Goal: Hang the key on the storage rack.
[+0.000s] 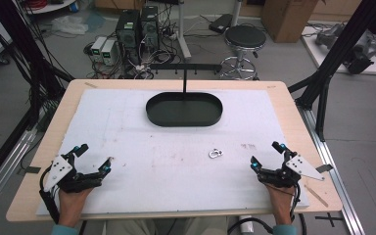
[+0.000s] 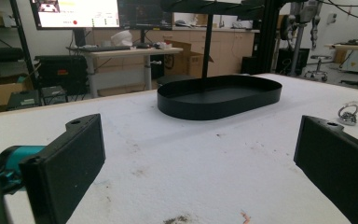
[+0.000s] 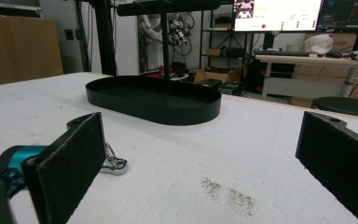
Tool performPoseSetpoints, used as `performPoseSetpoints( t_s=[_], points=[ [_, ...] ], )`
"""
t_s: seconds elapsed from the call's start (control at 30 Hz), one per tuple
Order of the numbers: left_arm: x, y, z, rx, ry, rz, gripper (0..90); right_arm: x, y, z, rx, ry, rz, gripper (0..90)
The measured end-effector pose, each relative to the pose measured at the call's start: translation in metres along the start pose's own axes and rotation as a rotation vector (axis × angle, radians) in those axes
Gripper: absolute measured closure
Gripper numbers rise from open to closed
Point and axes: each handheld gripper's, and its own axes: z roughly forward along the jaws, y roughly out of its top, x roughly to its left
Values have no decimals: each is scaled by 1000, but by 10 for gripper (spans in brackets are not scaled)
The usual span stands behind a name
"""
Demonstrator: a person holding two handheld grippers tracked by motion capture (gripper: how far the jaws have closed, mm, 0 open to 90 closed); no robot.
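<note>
Nearest, both hand-held tongs rest low over the white foam-covered tabletop (image 1: 127,127), one at each front corner. Left black two-jaw gripper (image 1: 94,157): jaws spread wide, nothing between them. Right black two-jaw gripper (image 1: 266,154): jaws likewise wide apart, empty. Small silver metal ring-shaped fitting (image 1: 215,153) lies on the foam between the grippers, nearer the right one. Beyond both, black oval metal tray (image 1: 184,109) with an upright black post (image 1: 184,83) rising from it.

1. I see a grey floor (image 1: 362,112) beyond the table.
2. Two computer towers (image 1: 136,27) sit among tangled cables.
3. A black round stool (image 1: 245,38) stands near a cardboard box (image 1: 286,17).
4. A lit monitor (image 2: 77,13) tops a desk (image 2: 121,52).
</note>
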Motion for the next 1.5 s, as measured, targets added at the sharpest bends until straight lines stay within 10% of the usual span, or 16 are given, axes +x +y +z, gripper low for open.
performPoseSetpoints(
  t_s=[0.73, 1.5],
  points=[
    [1, 0, -1, -16, 2, -8, 23, -2, 4, 7, 57, 23, -13, 9],
    [0, 0, -1, -16, 3, -9, 23, 15, 79, 73, 405, 346, -207, 10]
  ],
)
